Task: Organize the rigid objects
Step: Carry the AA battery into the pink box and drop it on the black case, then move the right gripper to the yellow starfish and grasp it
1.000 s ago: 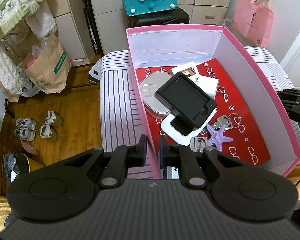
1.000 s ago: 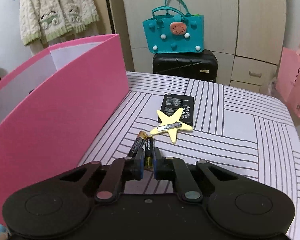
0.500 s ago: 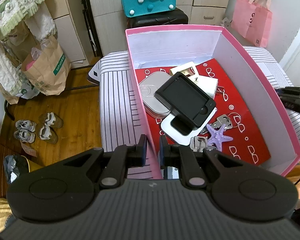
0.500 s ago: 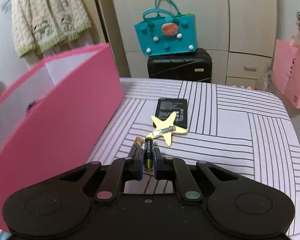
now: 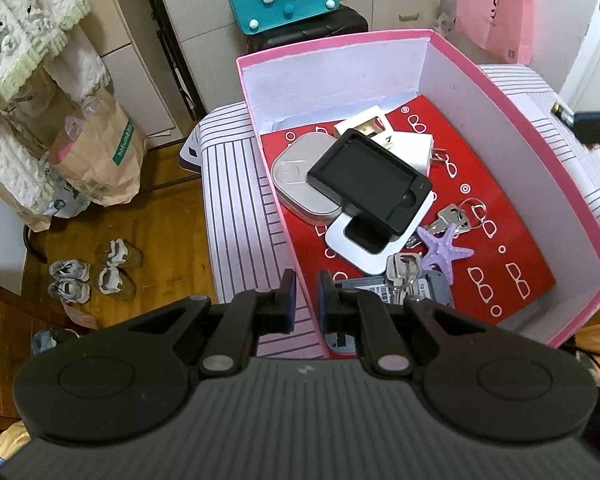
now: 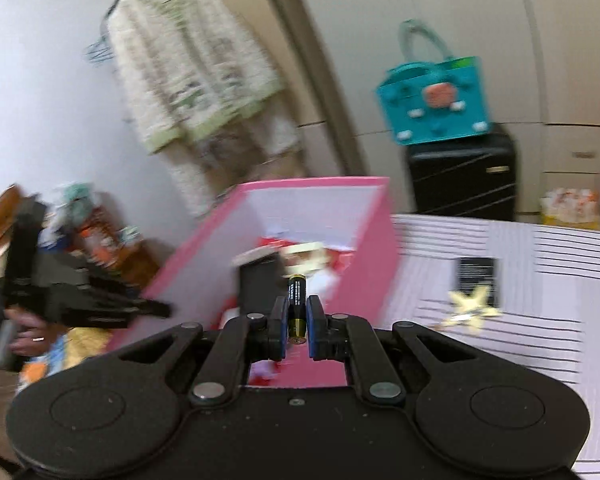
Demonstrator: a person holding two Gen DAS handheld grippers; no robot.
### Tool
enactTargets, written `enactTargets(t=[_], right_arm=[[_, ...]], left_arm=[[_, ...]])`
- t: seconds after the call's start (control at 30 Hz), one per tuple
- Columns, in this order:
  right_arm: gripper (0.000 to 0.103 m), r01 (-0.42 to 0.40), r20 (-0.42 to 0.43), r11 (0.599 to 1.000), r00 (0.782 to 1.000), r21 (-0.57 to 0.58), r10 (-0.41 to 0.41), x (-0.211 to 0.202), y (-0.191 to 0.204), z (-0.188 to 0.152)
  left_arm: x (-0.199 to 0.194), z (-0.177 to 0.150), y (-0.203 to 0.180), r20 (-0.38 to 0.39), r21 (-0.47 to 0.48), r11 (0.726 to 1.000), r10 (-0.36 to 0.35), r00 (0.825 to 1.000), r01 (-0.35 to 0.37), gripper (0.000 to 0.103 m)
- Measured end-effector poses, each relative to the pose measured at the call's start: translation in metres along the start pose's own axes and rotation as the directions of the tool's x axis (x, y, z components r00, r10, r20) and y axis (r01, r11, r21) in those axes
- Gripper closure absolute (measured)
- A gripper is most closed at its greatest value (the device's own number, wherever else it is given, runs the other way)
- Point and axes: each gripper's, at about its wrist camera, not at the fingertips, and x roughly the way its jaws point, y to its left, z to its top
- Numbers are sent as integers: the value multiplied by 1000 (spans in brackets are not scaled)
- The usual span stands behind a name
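- Your right gripper (image 6: pixel 297 326): jaws clamped on a black-and-gold cylindrical battery (image 6: pixel 297 300), which stands upright between the pads, its top rising above the fingertips.
- Beyond that battery: the open pink cardboard box with white inner walls (image 6: pixel 312 190), lying directly ahead of the jaws; the view is motion-blurred.
- To the right of the box, on the white striped tabletop (image 6: pixel 540 280): a yellow star-shaped clip (image 6: pixel 470 306) resting against a flat black rectangular battery pack (image 6: pixel 476 276).
- Your left gripper (image 5: pixel 305 300): jaws drawn together, straddling the box's near-left pink wall (image 5: pixel 278 200).
- Inside the box, past those jaws: a bunch of silver keys (image 5: pixel 400 276) and a lilac starfish (image 5: pixel 444 248), just beside each other.
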Motion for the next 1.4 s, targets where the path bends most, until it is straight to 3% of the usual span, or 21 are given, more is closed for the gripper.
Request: enactTargets(t=[0.13, 0.5, 0.8, 1.0, 1.17, 1.4], right_arm=[[92, -51, -70, 998, 996, -39, 48, 26, 24, 6], [92, -7, -214, 988, 976, -156, -27, 118, 52, 32], [91, 14, -269, 975, 960, -221, -75, 156, 59, 40], [86, 13, -219, 982, 974, -188, -55, 139, 54, 43], [83, 26, -134, 991, 990, -131, -44, 94, 40, 44], [77, 92, -69, 991, 993, -93, -99, 29, 19, 22]], left_arm=[[-1, -1, 1, 11, -16, 1000, -10, 1000, 10, 93], [-2, -3, 2, 17, -5, 1000, -16, 1000, 16, 93], [-2, -3, 4, 18, -12, 1000, -25, 1000, 26, 93], [-3, -2, 5, 17, -18, 999, -27, 999, 27, 93], [-2, -2, 5, 16, -16, 1000, -26, 1000, 26, 93], [-3, -2, 7, 14, -23, 999, -30, 999, 30, 93]])
